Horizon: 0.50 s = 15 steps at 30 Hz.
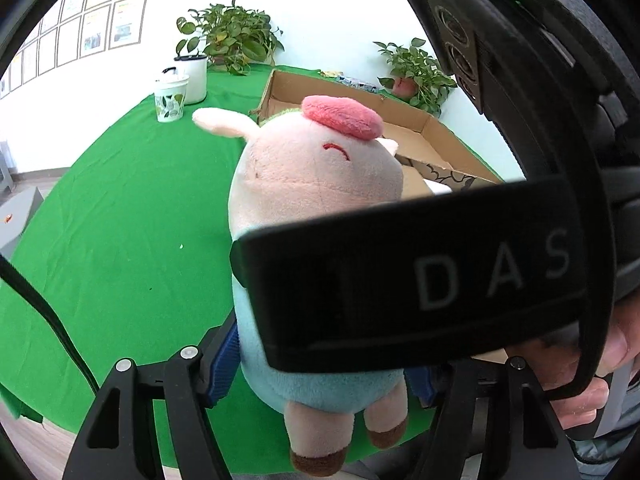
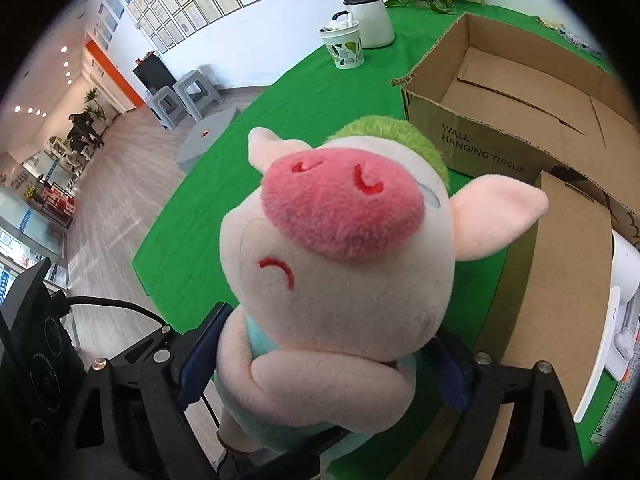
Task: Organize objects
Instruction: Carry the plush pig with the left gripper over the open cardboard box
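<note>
A plush pig (image 1: 320, 176) with a pink snout, light blue shirt and brown hooves hangs above the green table (image 1: 120, 220). My left gripper (image 1: 320, 376) is shut on its blue body, a blue pad (image 1: 224, 364) on each side. A black finger (image 1: 400, 280) of the right gripper crosses in front of the pig's middle. In the right wrist view the pig (image 2: 340, 280) faces the camera, a green tuft behind its head. My right gripper (image 2: 326, 364) is shut on its upper body and folded arms, its pads touching both sides.
An open cardboard box (image 2: 480, 140) marked "WALL HANGING TISSUE" stands behind the pig, a flat cardboard piece (image 2: 560, 280) and a white item (image 2: 624, 320) beside it. A leaf-patterned cup (image 1: 171, 96), a white canister (image 1: 192, 76) and potted plants (image 1: 232, 36) line the far edge. A hand (image 1: 592, 380) shows at right.
</note>
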Tool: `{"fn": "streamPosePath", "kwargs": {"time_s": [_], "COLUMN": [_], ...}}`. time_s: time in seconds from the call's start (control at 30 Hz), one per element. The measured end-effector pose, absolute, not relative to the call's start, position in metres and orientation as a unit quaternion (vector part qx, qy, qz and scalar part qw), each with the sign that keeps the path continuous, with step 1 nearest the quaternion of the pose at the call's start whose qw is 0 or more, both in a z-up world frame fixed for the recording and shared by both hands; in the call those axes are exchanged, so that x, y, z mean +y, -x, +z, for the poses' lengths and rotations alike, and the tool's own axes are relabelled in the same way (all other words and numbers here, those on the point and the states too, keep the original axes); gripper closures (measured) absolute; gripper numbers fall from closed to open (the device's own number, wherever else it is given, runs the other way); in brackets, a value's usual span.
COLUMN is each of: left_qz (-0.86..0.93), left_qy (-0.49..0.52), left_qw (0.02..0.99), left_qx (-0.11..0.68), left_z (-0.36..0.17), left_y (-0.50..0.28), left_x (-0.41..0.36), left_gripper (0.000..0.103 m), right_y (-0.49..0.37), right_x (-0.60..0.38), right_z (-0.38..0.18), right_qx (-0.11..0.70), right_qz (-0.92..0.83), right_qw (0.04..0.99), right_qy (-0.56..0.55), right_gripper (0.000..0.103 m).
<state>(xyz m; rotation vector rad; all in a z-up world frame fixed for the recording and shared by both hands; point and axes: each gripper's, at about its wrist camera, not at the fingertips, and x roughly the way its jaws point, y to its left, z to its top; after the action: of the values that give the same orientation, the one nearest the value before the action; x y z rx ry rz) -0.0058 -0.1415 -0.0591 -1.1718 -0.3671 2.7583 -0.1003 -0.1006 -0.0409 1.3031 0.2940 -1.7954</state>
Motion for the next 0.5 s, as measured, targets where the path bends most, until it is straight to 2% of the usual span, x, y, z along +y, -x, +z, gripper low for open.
{"fn": "streamPosePath", "kwargs": {"time_s": [0.23,0.5], "left_qz": [0.925,0.945], "left_qy": [0.368,0.316], "left_qw": [0.052,0.075], "left_qx": [-0.081,-0.032], "left_z": [-0.02,0.043], "left_y": [0.016,0.046], "left_x": [-0.109,-0.056], "left_gripper": [0.037,0.037], "right_y": [0.108,0.139], "right_x": [-0.078,-0.031], "right_z": [-0.012,0.049], "right_qx": [0.096,0.058], "right_qz": [-0.74,-0.786], "right_qw": [0.451,0.447], "right_qy": [-0.49,-0.424], "right_gripper": [0.016,0.016]}}
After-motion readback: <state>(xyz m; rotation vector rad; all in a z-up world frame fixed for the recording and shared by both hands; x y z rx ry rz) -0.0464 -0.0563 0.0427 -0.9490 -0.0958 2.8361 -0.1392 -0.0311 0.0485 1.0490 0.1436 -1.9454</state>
